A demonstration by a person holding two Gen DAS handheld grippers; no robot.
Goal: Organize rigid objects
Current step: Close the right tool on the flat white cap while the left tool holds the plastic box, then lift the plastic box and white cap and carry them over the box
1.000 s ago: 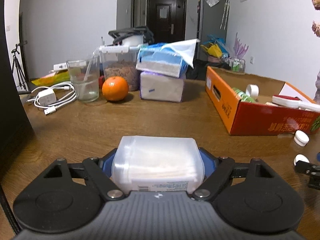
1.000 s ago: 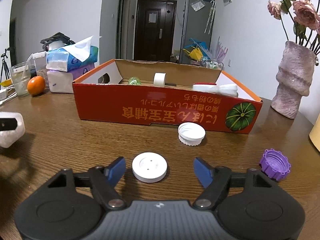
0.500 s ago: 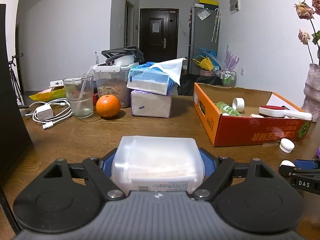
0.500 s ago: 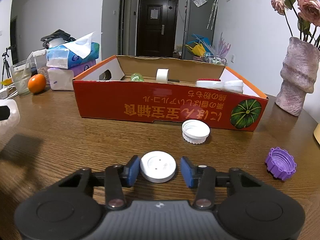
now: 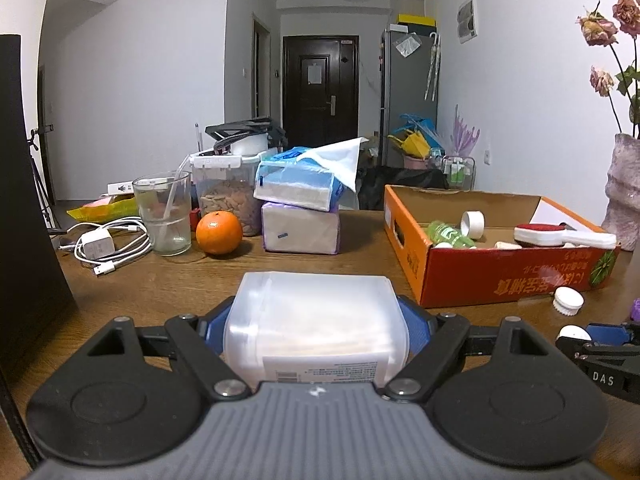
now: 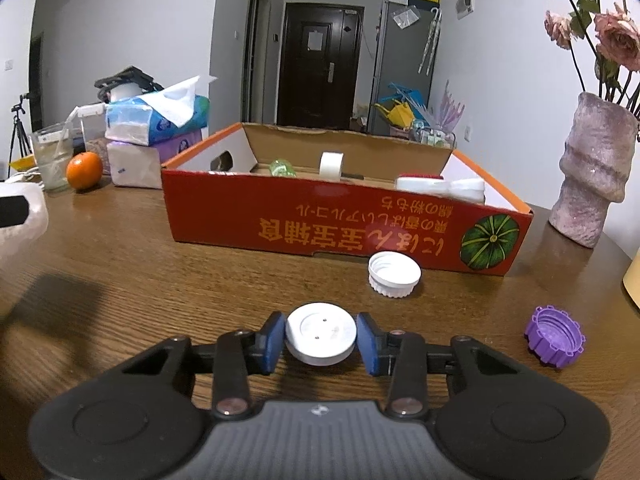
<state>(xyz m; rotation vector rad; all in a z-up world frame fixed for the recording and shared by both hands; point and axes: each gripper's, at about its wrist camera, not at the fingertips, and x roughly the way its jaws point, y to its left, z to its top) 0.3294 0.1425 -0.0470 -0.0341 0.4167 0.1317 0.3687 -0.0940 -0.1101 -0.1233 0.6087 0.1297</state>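
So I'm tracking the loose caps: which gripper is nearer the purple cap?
Right. The right gripper, shut on the white disc, sits just beside the purple cap; the left gripper is farther off.

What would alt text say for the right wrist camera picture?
The right gripper is shut on a flat white lid above a wooden table. Beyond lie a ribbed white cap, a purple cap and an open red cardboard box.

Dim indoor light, fisheye-warped edges
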